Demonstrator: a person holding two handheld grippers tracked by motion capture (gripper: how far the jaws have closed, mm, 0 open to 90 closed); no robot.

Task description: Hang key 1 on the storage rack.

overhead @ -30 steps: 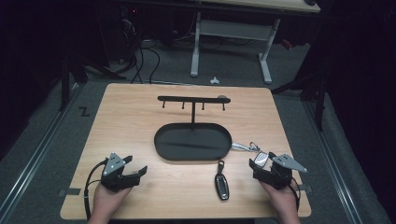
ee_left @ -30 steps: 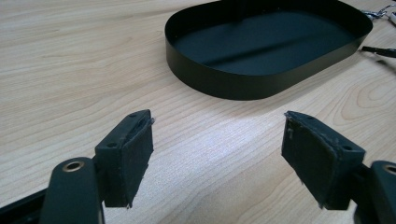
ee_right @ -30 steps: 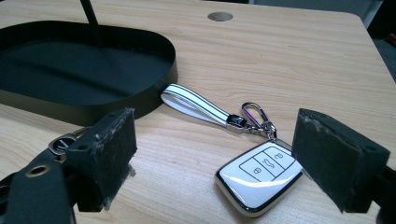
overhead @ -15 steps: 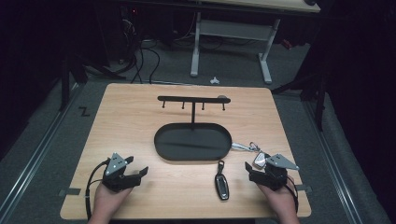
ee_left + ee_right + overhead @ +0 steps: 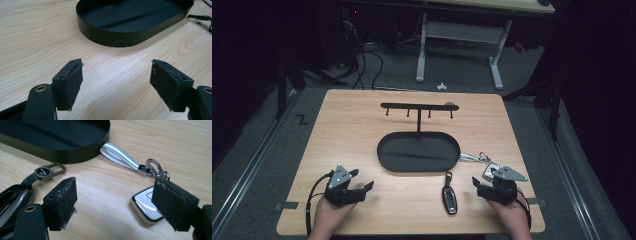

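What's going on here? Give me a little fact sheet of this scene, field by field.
Table: light wood
Tray: black oval, empty, with a hook rail above it
Black key fob: in front of the tray
White key fob: beside the right jaw, strap touching the tray
Left gripper: open, nothing between its jaws
Right gripper: open, jaws just been closing slightly, holding nothing

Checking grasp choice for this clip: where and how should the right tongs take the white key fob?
Grip the white fob across its two long edges, coming straight down from above. It lies flat on the table, so only its thin rounded sides offer purchase. Its strap runs off toward the tray, leaving the body clear. The right tongs, open, probably need a small shift toward it.
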